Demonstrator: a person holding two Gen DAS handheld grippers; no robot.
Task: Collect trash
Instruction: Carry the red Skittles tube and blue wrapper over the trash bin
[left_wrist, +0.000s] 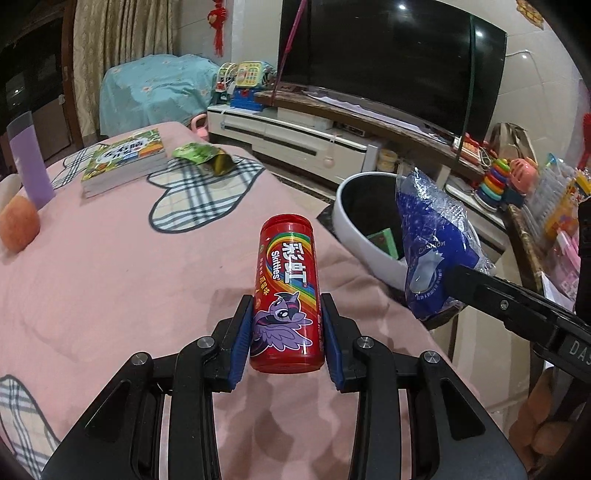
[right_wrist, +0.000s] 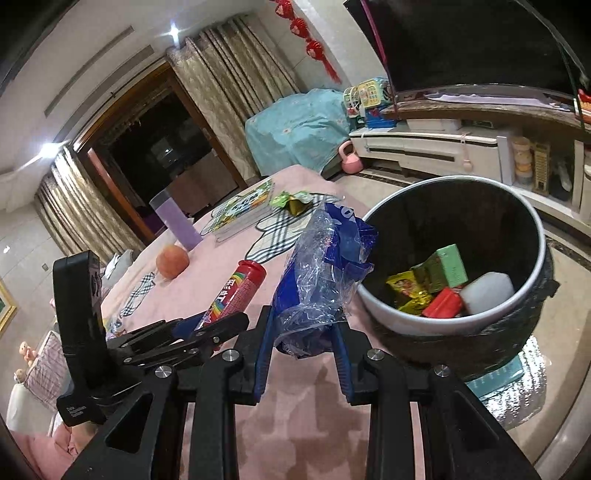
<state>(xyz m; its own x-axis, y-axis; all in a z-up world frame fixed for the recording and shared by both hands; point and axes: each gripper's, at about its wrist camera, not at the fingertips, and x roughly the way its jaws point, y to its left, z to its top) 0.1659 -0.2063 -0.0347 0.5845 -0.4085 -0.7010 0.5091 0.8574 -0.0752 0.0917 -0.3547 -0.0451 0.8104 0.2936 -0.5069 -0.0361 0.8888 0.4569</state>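
Observation:
My left gripper (left_wrist: 287, 328) is shut on a red Skittles tube (left_wrist: 286, 293), held above the pink-covered table (left_wrist: 110, 280); the same tube (right_wrist: 236, 291) shows at the left of the right wrist view. My right gripper (right_wrist: 303, 332) is shut on a crumpled blue and clear plastic bag (right_wrist: 321, 273), also seen as the blue bag (left_wrist: 432, 243) at the right of the left wrist view. Beyond the table's edge stands a white trash bin (right_wrist: 406, 321) with a dark inside, holding several wrappers and boxes. A green snack wrapper (left_wrist: 203, 157) lies far back on the table.
On the table are a stack of books (left_wrist: 125, 160), a purple cup (left_wrist: 29, 166) and an orange fruit (left_wrist: 18, 225). A TV (left_wrist: 391, 62) on a low white cabinet (left_wrist: 295, 136) stands behind the bin, with toys (left_wrist: 517, 181) to the right.

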